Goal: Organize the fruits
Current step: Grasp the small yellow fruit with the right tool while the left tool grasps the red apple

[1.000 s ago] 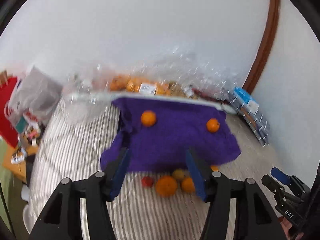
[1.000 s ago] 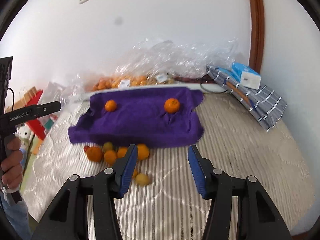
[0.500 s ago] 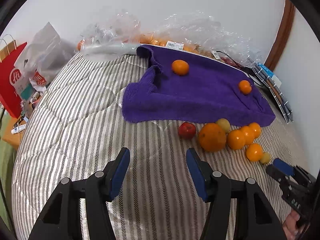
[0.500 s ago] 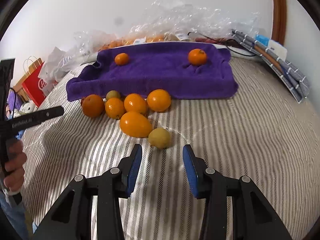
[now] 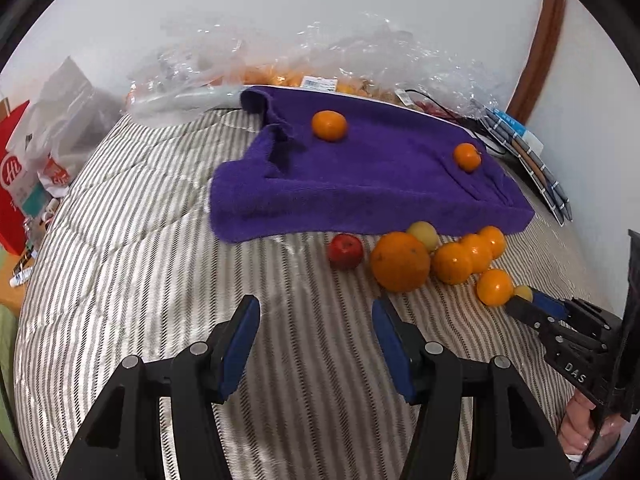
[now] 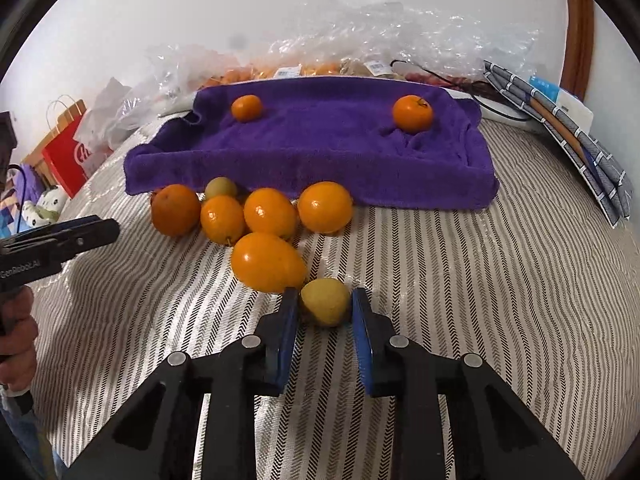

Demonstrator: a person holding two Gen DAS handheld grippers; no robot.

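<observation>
A purple towel [image 6: 320,156] lies on the striped bed cover with two small oranges [image 6: 247,108] [image 6: 413,113] on it. In front of it sits a heap of several orange fruits [image 6: 270,213], a big orange [image 5: 400,262], a red fruit [image 5: 346,251] and a greenish one [image 6: 221,188]. My right gripper [image 6: 325,304] is closing on a small yellow fruit [image 6: 326,300] that rests on the cover, and both blue pads touch its sides. An oval orange fruit [image 6: 266,262] lies against the left finger. My left gripper [image 5: 316,320] hovers open over bare cover, short of the red fruit, with nothing between its fingers.
Clear plastic bags of fruit [image 5: 304,76] line the wall behind the towel. A folded checked cloth [image 6: 592,148] and a black cable lie at the right. Red and white shopping bags [image 5: 24,176] stand beside the bed at the left. A hand [image 6: 16,336] holds the left gripper.
Both grippers have come down towards the bed, so the fruit heap looks larger and nearer. The right jaws have narrowed around the small yellow fruit. The left jaws kept their width.
</observation>
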